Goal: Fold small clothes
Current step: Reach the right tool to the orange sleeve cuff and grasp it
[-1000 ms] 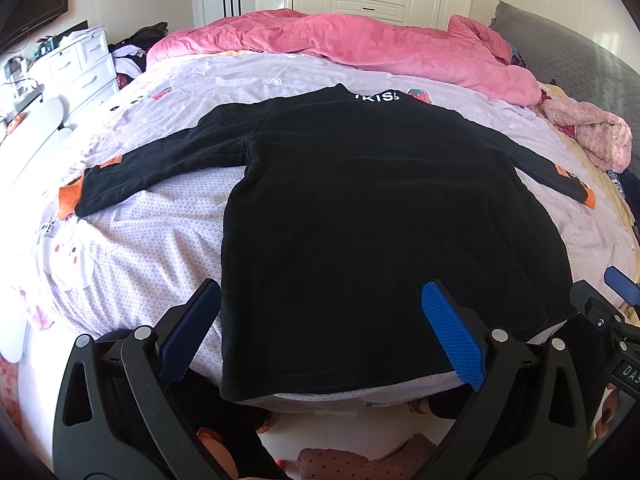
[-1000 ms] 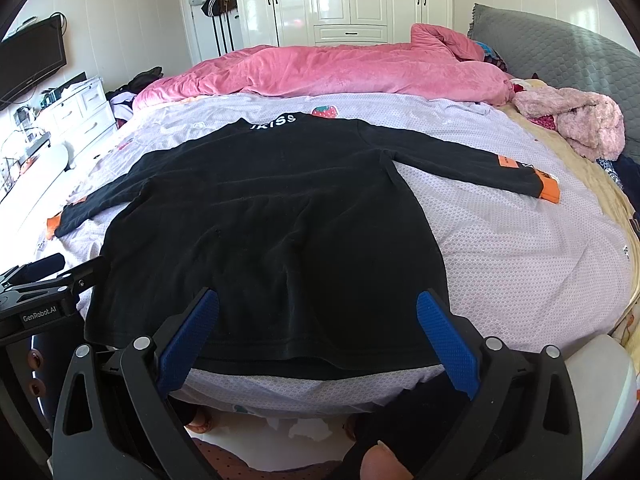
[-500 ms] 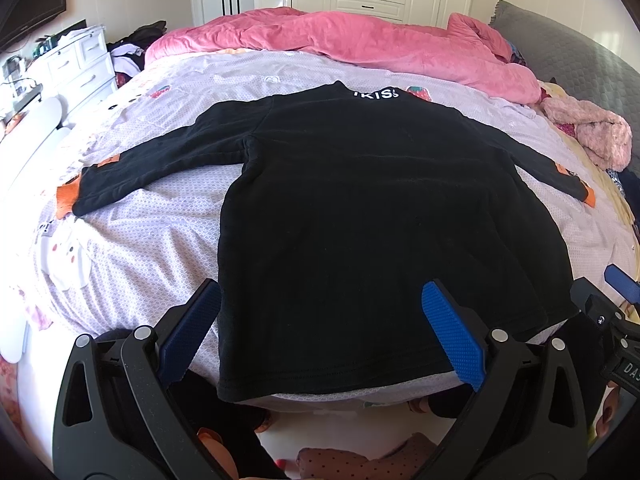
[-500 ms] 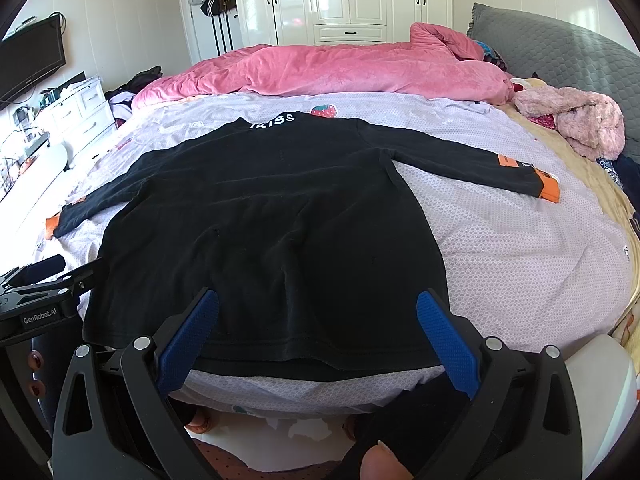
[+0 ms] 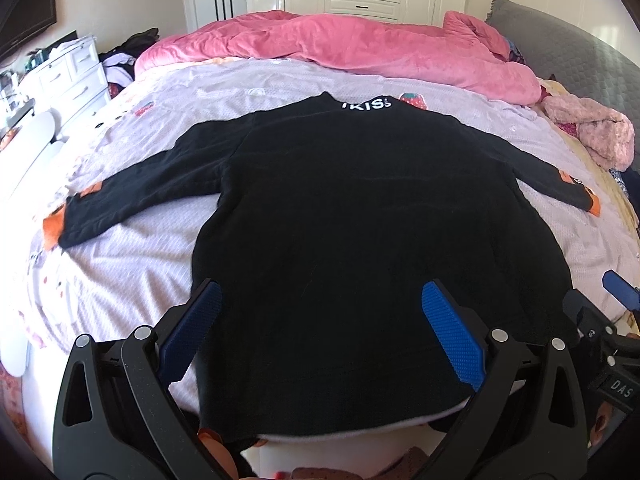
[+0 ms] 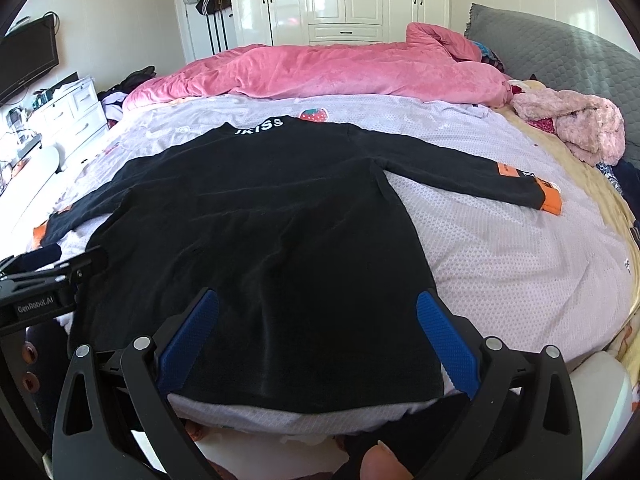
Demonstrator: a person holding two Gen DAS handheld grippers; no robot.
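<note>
A small black long-sleeved top [image 5: 360,220] [image 6: 260,232] lies flat on the bed, back up, sleeves spread, orange cuffs [image 5: 52,232] [image 6: 548,198] at the ends and white lettering at the collar. My left gripper [image 5: 320,328] hovers open over the hem's left half, blue pads [image 5: 452,340] wide apart, nothing between them. My right gripper [image 6: 316,332] hangs open above the hem's right part, just as empty. Each gripper shows at the edge of the other's view.
The pale lilac sheet [image 6: 500,260] covers the bed. A pink duvet [image 5: 340,48] is bunched along the far side, a fluffy pink garment [image 6: 576,124] lies at the right. A grey headboard [image 6: 560,52] stands right, white drawers [image 5: 68,80] left, wardrobes behind.
Both grippers have crept slightly forward over the hem. The top has not moved and the jaws stay apart.
</note>
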